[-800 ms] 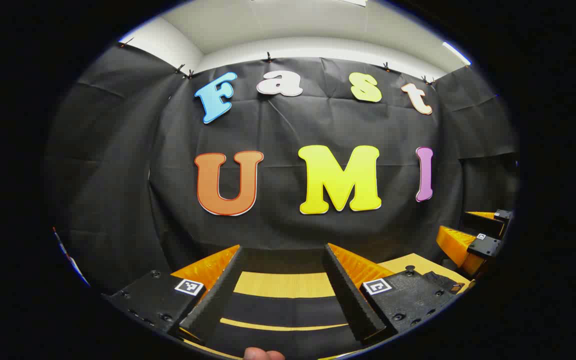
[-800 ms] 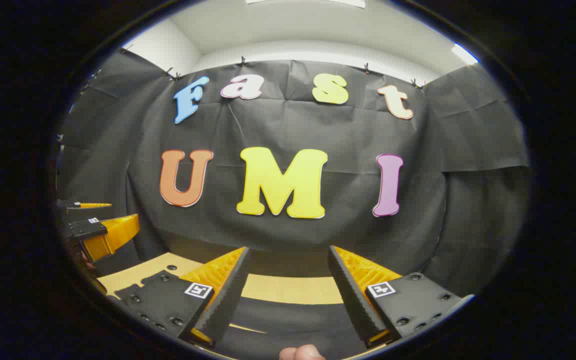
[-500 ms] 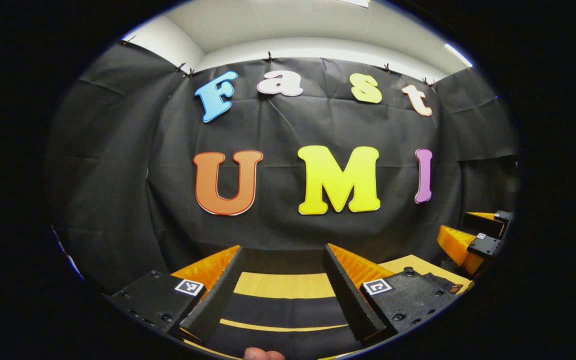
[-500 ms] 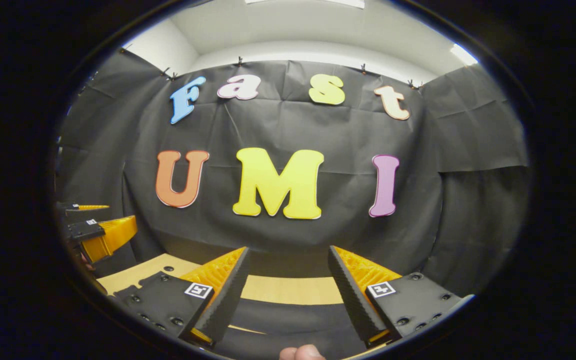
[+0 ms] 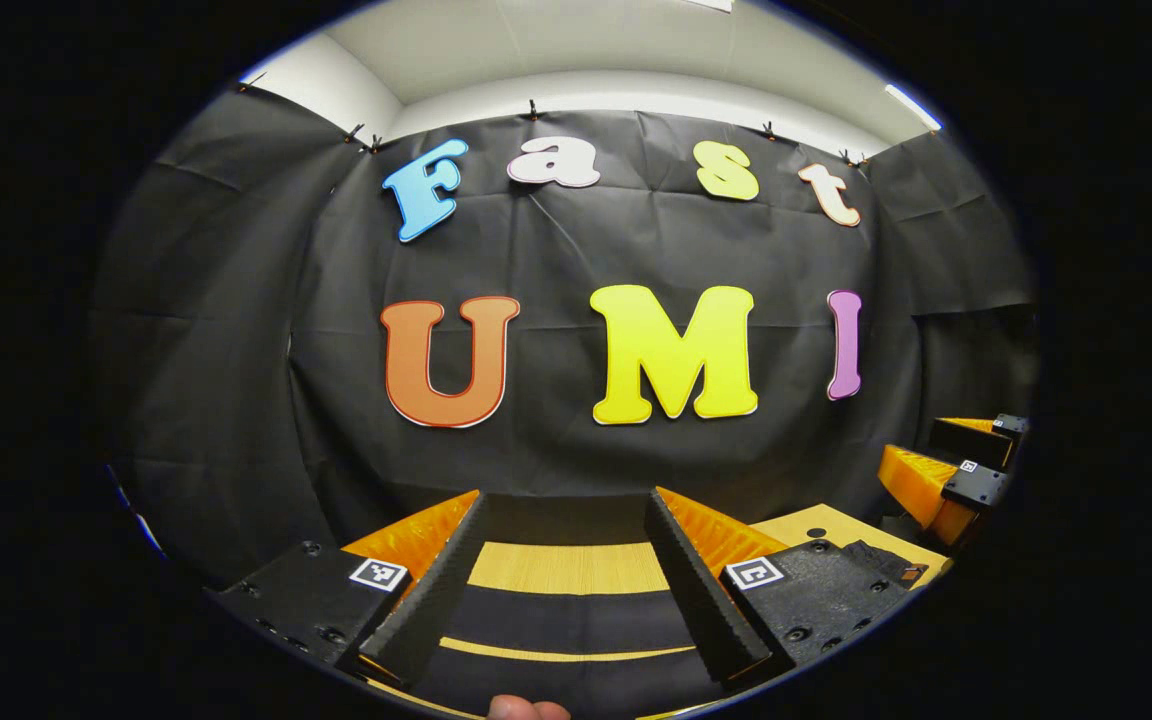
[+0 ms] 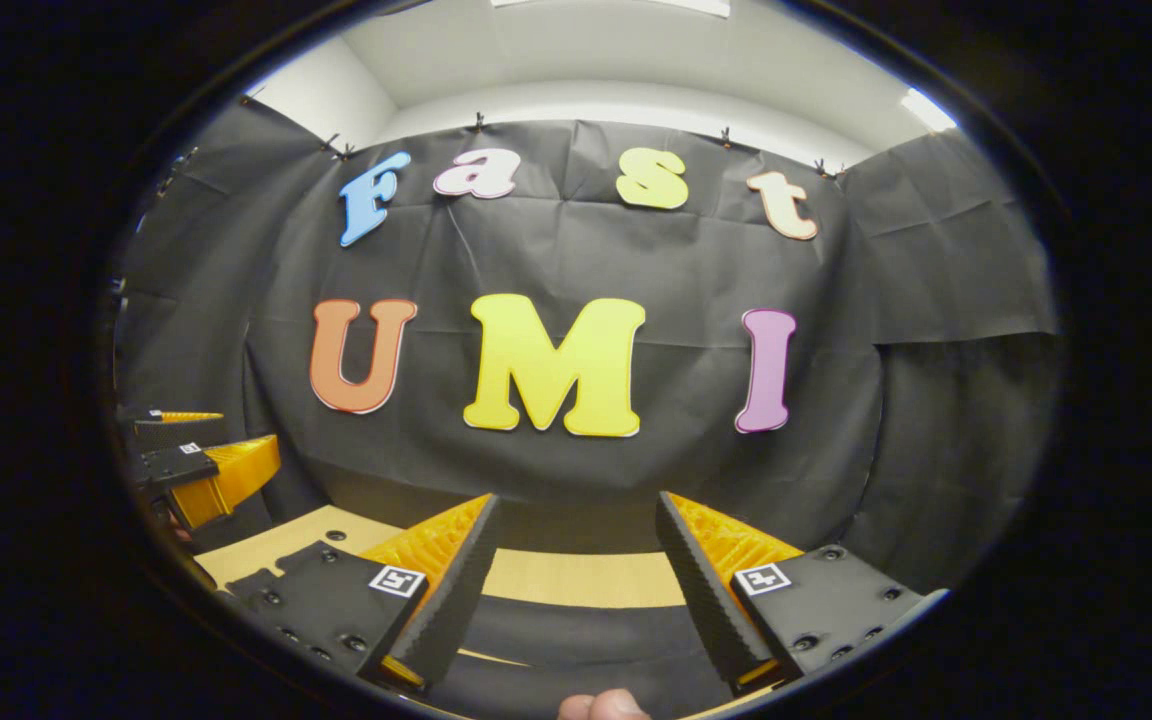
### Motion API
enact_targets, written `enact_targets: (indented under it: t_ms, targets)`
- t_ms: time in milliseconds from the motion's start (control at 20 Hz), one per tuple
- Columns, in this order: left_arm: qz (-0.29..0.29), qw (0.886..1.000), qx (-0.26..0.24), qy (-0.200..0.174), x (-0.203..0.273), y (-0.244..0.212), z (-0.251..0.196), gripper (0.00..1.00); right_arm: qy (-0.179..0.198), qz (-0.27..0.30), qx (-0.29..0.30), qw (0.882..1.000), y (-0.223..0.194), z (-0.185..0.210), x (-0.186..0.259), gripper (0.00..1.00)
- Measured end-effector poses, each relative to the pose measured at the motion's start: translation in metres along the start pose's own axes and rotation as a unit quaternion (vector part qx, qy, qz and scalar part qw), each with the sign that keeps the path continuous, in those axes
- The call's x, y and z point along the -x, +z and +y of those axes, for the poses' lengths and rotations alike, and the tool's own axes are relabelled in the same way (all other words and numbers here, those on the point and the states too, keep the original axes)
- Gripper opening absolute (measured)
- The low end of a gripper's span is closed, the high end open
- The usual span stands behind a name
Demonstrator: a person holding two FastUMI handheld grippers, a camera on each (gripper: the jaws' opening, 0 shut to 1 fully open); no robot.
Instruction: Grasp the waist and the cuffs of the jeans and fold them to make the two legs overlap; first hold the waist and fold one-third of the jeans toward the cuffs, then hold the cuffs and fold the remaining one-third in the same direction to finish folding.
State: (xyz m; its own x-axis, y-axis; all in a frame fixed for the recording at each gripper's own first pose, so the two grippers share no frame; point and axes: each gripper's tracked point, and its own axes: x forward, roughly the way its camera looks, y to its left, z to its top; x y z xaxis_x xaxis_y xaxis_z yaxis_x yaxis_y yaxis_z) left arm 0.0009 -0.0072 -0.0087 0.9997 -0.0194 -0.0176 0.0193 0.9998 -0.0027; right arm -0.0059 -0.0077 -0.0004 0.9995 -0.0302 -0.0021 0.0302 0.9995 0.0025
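Jeans: I cannot tell where they lie; nothing here reads clearly as denim.
Dark band (image 5: 566, 620): black and plain, it runs across between the fingers of the left tool (image 5: 566, 497), nearer the camera than the wood strip; cannot tell whether it is the jeans or part of the tool.
Tabletop (image 5: 566, 568): pale wood, seen as a strip between the fingers and a patch to the right.
Left tool: fingers wide apart, nothing between them, pointing level at the wall (image 5: 236, 400).
Right tool (image 6: 577, 497): fingers wide apart too, gripping nothing, over the same wood.
Spacing: each tool appears at the edge of the other's view, well apart, side by side.
Hand: a fingertip (image 5: 528, 708) shows at the bottom edge.
Wall: black creased cloth, clipped along the top.
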Motion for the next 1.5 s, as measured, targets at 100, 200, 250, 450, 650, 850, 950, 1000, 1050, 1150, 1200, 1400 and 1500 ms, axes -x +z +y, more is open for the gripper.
enact_targets:
  t_ms: [100,200,250,450,650,850,950,1000,1050,1150,1200,1400,1500]
  targets:
    - [0.001,1.0,0.001,0.0,0.002,0.0,-0.002,1.0,-0.002,0.001,-0.001,1.0,0.0,-0.003,0.002,0.94]
    - [0.003,1.0,0.002,-0.001,0.003,-0.001,-0.004,1.0,-0.005,0.001,-0.002,1.0,0.0,-0.008,0.003,0.94]
    - [0.004,1.0,0.002,-0.001,0.004,-0.002,-0.005,1.0,-0.006,0.002,-0.001,1.0,-0.001,-0.01,0.003,0.94]
    - [0.008,1.0,0.003,0.004,0.003,-0.007,-0.003,1.0,-0.013,0.004,-0.001,1.0,-0.003,-0.024,0.001,0.94]
    - [0.029,0.999,0.018,0.03,-0.002,-0.024,0.024,0.99,-0.036,0.012,0.007,0.999,-0.009,-0.061,-0.004,0.94]
    - [0.069,0.993,0.04,0.082,-0.002,-0.057,0.077,1.0,-0.076,0.034,0.022,0.996,-0.027,-0.122,-0.004,0.94]
    - [0.099,0.987,0.062,0.109,0.004,-0.081,0.107,1.0,-0.096,0.061,0.017,0.993,-0.044,-0.154,-0.001,0.94]
    - [0.113,0.983,0.076,0.124,0.008,-0.095,0.122,1.0,-0.105,0.083,0.009,0.991,-0.056,-0.171,0.003,0.96]
    - [0.127,0.978,0.093,0.137,0.013,-0.108,0.135,1.0,-0.115,0.102,0.0,0.988,-0.069,-0.187,0.008,0.94]
    - [0.158,0.965,0.133,0.16,0.025,-0.139,0.16,1.0,-0.136,0.143,-0.012,0.98,-0.097,-0.219,0.019,0.94]
    - [0.174,0.958,0.158,0.166,0.031,-0.155,0.167,1.0,-0.146,0.163,-0.019,0.976,-0.11,-0.233,0.027,0.94]
    - [0.227,0.918,0.269,0.183,0.062,-0.211,0.19,0.99,-0.166,0.247,-0.062,0.953,-0.166,-0.271,0.057,0.96]
    - [0.27,0.885,0.322,0.199,0.072,-0.242,0.189,0.98,-0.177,0.281,-0.087,0.939,-0.189,-0.283,0.067,0.94]
